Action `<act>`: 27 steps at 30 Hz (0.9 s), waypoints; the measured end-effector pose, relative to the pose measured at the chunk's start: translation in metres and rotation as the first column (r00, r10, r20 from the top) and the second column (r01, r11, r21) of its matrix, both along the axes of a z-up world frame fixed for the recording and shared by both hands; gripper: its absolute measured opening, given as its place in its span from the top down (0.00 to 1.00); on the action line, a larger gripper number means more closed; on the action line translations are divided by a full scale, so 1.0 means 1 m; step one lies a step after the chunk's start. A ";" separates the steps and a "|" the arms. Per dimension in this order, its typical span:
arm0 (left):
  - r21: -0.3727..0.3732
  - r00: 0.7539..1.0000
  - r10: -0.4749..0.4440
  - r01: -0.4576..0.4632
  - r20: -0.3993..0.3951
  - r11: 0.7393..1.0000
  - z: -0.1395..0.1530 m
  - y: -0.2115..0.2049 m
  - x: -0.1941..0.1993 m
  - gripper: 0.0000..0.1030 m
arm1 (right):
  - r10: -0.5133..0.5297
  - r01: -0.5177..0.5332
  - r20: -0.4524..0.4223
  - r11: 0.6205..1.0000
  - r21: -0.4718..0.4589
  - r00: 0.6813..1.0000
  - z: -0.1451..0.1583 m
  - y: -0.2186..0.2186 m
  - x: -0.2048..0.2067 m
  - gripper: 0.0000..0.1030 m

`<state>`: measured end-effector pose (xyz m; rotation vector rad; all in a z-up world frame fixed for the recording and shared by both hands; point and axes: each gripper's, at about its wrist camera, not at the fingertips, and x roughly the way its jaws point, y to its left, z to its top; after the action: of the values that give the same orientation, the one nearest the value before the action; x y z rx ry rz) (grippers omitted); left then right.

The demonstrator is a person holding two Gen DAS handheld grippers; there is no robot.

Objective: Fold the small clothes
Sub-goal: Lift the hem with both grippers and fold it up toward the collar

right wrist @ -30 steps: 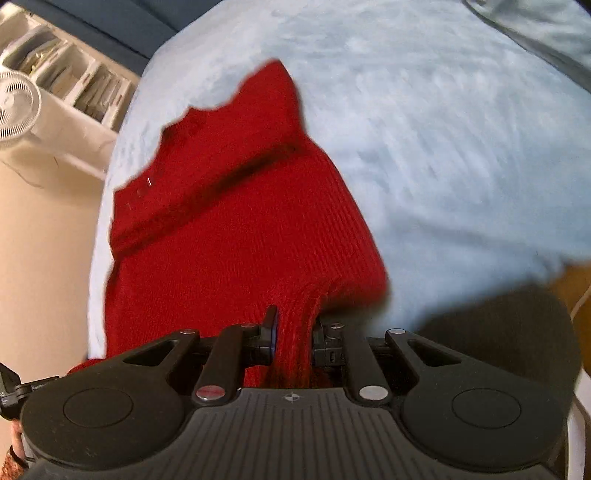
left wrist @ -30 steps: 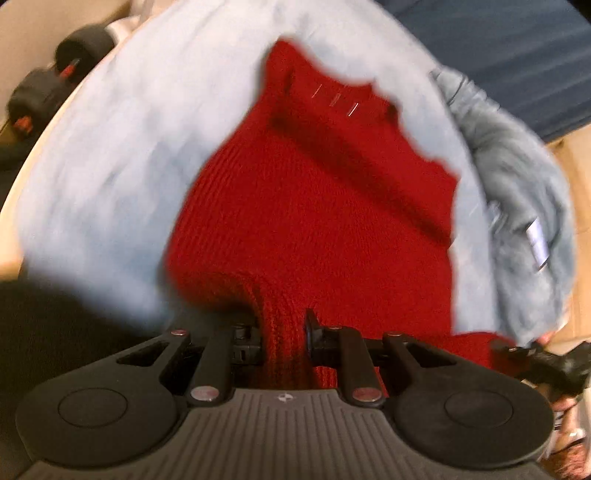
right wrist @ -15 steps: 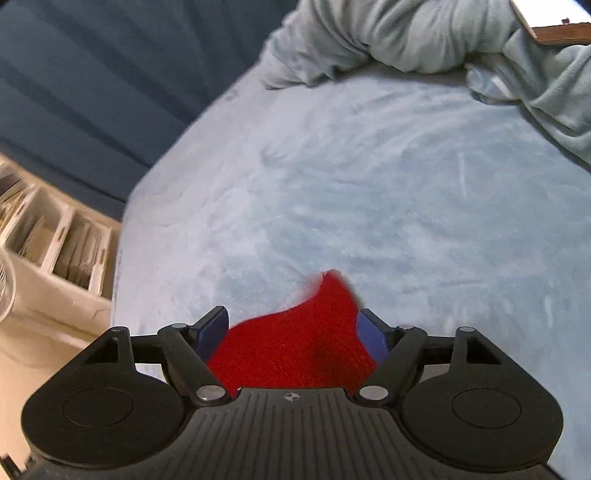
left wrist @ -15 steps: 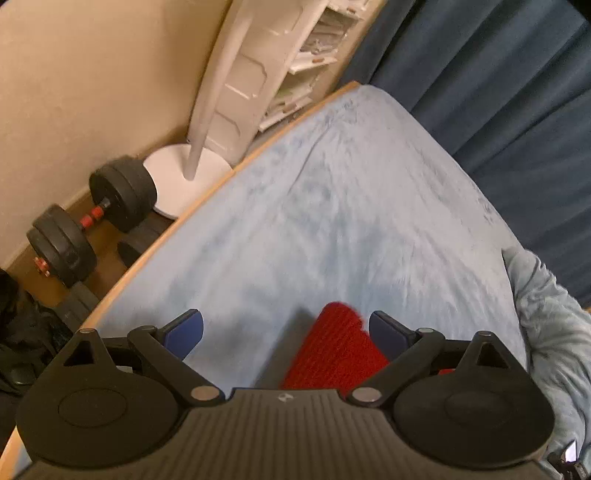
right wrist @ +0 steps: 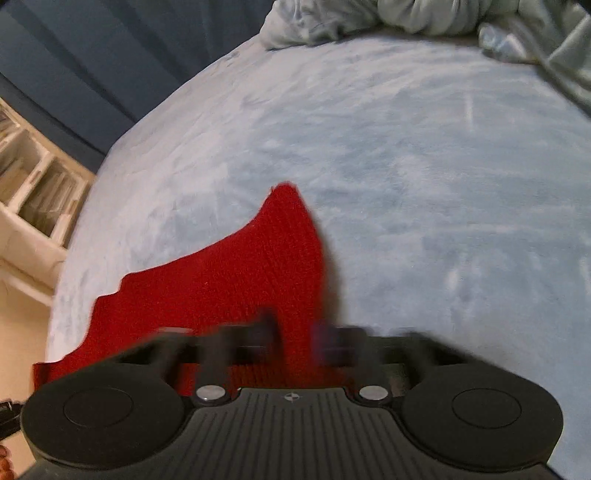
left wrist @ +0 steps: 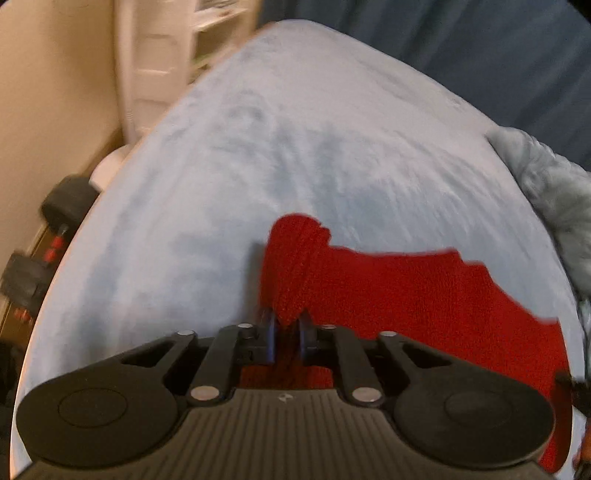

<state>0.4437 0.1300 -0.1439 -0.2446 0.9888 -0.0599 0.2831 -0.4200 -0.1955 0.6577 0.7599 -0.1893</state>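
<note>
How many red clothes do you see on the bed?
1: a red knit garment lies on the light blue bed, pinched by the left gripper; the right gripper is blurred. Others may be hidden.

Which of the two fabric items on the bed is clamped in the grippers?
The red knit garment, clamped by the left gripper and apparently the blurred right gripper; the crumpled grey-blue blanket lies untouched at the far edge.
</note>
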 end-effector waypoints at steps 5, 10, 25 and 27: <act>-0.170 0.994 0.059 -0.043 0.091 0.984 0.030 0.044 -0.027 0.89 | 0.006 -0.014 0.160 0.998 0.054 0.987 0.046 -0.007 -0.030 0.88; -0.096 0.991 0.082 -0.093 -0.107 0.991 -0.024 0.046 0.009 0.83 | -0.024 0.025 -0.030 1.000 0.019 0.999 -0.003 -0.009 0.002 0.88; -0.181 0.999 0.018 -0.023 -0.028 0.983 -0.009 0.051 -0.100 0.14 | 0.016 -0.017 -0.028 0.999 -0.034 0.999 -0.009 0.009 -0.091 0.42; -0.116 0.998 -0.042 0.035 -0.057 0.993 -0.021 0.036 -0.111 0.19 | 0.006 -0.015 -0.076 0.993 -0.115 0.997 -0.021 0.020 -0.103 0.45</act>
<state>0.3325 0.1663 -0.1653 -0.3345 1.0505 -0.1457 0.1797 -0.4001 -0.2169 0.5385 0.8183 -0.2476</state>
